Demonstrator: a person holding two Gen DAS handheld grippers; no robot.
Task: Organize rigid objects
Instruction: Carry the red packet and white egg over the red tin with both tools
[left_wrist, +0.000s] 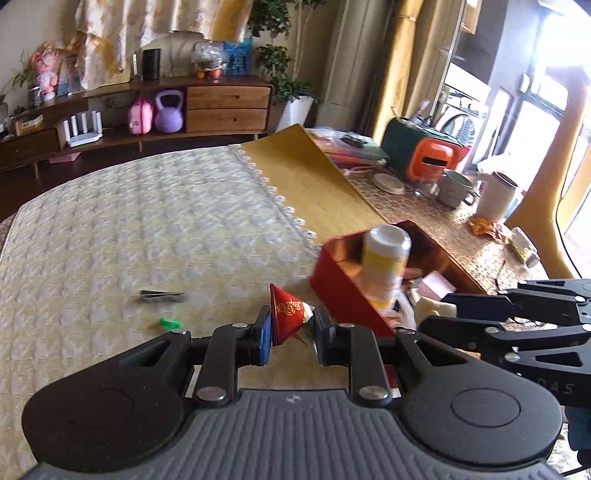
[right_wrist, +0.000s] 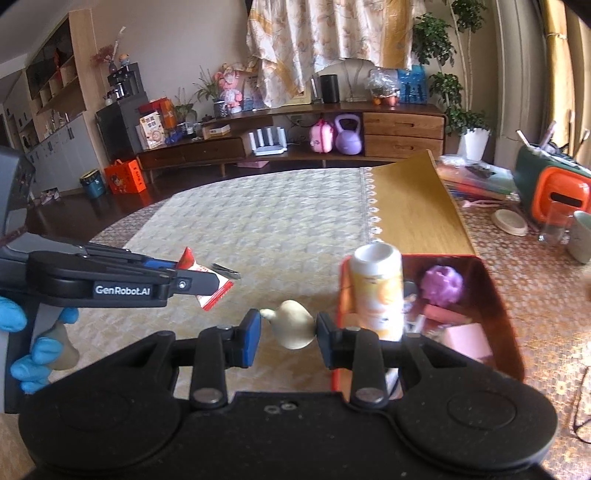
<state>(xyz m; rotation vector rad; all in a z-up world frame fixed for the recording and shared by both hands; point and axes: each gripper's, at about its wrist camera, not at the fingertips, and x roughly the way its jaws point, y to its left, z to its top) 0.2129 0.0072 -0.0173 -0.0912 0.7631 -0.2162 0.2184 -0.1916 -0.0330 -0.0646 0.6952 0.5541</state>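
You have a piece in each gripper, both held above the quilted cloth (left_wrist: 129, 229) just left of the red box (right_wrist: 498, 295). Your left gripper (left_wrist: 291, 332) is clamped on a red packet (left_wrist: 286, 314), a pyramid-shaped foil pack with gold print; the jaws are closed most of the way onto its lower sides. Judging by the crinkled foil, it is light and will dent or slip if you squeeze harder, so keep the hold low, near its wide base. Your right gripper (right_wrist: 288, 332) grips a cream, bulb-like piece (right_wrist: 293, 325) with a small nub at its left; the jaws are only part closed because the body is wide, and the pads sit on its round sides. It looks smooth and rigid, probably light, so it may roll out of the pads; hold it across the widest part. The box lies just right of both grippers and already holds a white and yellow bottle (right_wrist: 376, 291) standing at its left wall, a purple ball (right_wrist: 443, 280) and pink blocks (right_wrist: 467, 338). The bottle looks easy to tip, so come in past it. A green bit (left_wrist: 170, 324) and a flat dark item (left_wrist: 162, 296) lie loose on the cloth.
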